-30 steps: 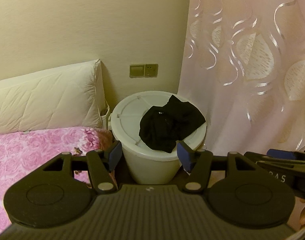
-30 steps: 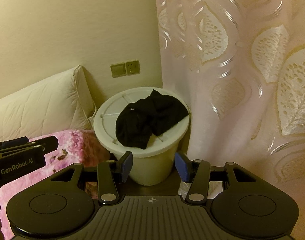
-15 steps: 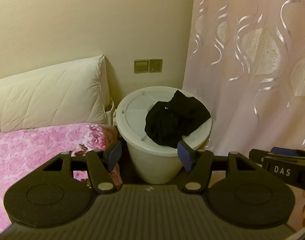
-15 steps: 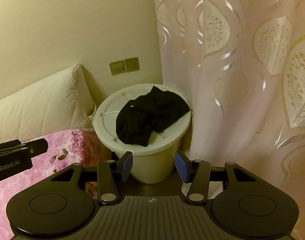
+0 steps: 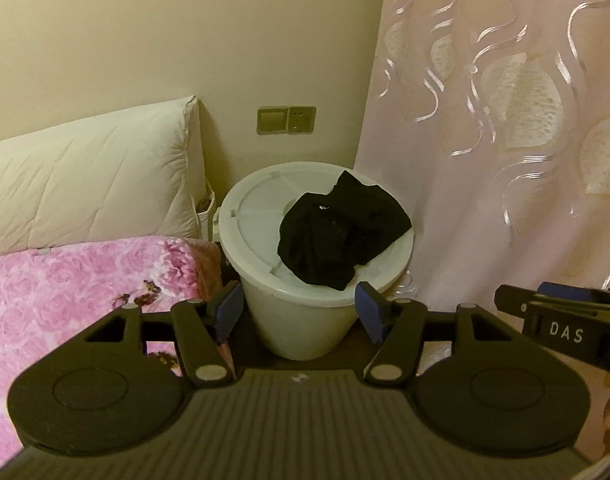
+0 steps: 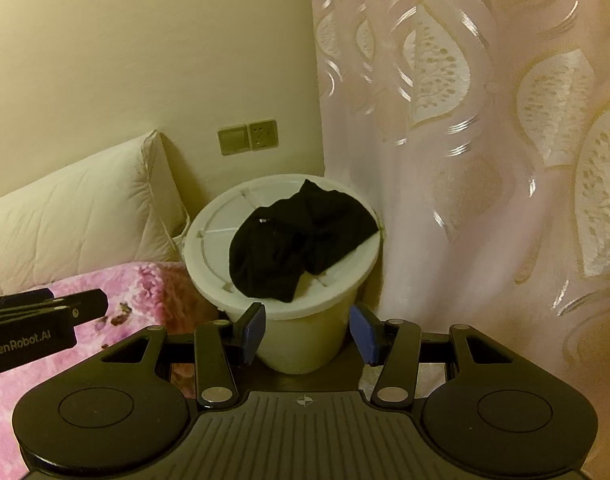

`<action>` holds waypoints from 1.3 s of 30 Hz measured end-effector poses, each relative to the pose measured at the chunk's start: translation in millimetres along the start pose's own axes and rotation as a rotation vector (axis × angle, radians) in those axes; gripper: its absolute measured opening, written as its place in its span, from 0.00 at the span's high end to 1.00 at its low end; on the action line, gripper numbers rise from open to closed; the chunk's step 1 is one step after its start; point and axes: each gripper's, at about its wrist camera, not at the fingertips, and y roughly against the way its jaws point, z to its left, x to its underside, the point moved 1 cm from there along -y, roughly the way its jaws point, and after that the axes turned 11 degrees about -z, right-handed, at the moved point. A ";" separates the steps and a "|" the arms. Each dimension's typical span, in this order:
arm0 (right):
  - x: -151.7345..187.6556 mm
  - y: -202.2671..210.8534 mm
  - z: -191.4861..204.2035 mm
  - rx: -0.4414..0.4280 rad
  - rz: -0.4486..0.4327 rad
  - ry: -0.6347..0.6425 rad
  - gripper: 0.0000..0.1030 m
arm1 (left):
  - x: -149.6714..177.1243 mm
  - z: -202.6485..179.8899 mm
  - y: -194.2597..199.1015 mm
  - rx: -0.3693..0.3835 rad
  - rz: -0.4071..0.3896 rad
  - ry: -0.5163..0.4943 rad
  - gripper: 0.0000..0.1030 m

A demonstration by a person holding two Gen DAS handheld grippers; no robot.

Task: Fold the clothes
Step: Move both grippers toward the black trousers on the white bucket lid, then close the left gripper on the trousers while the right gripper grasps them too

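A crumpled black garment [image 5: 341, 232] [image 6: 297, 244] lies on the lid of a white bucket [image 5: 305, 312] [image 6: 305, 344] in the room's corner. My left gripper [image 5: 299, 310] is open with nothing between its blue pads and sits short of the bucket, well clear of the cloth. My right gripper [image 6: 307, 332] is likewise open and empty, in front of the bucket's near side. Each wrist view catches the other gripper from the side: the right gripper [image 5: 561, 316] at the right edge, the left gripper [image 6: 45, 320] at the left edge.
A bed with a pink rose blanket [image 5: 77, 292] [image 6: 137, 292] lies left of the bucket, with a white pillow [image 5: 89, 180] against the wall. A pink patterned curtain [image 5: 505, 120] [image 6: 485, 140] hangs on the right. A wall switch and socket [image 5: 287, 119] sit above the bucket.
In the left wrist view the bucket and garment have shifted slightly up and to the right in the picture. The right wrist view is almost the same. Both grippers stay open.
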 end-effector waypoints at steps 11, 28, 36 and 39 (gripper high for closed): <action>-6.6 -12.4 8.2 -0.011 0.011 0.020 0.51 | -6.3 15.4 -3.9 -0.033 0.006 0.010 0.43; -13.6 -39.5 3.4 -0.027 0.025 0.018 0.51 | -12.9 13.1 -27.0 -0.052 0.023 0.005 0.43; -25.4 -77.8 -7.9 -0.032 0.056 0.028 0.51 | -19.9 8.5 -66.5 -0.020 0.030 0.009 0.44; -29.2 -100.6 -13.9 -0.032 0.076 0.026 0.51 | -21.2 5.0 -90.7 -0.012 0.037 0.032 0.47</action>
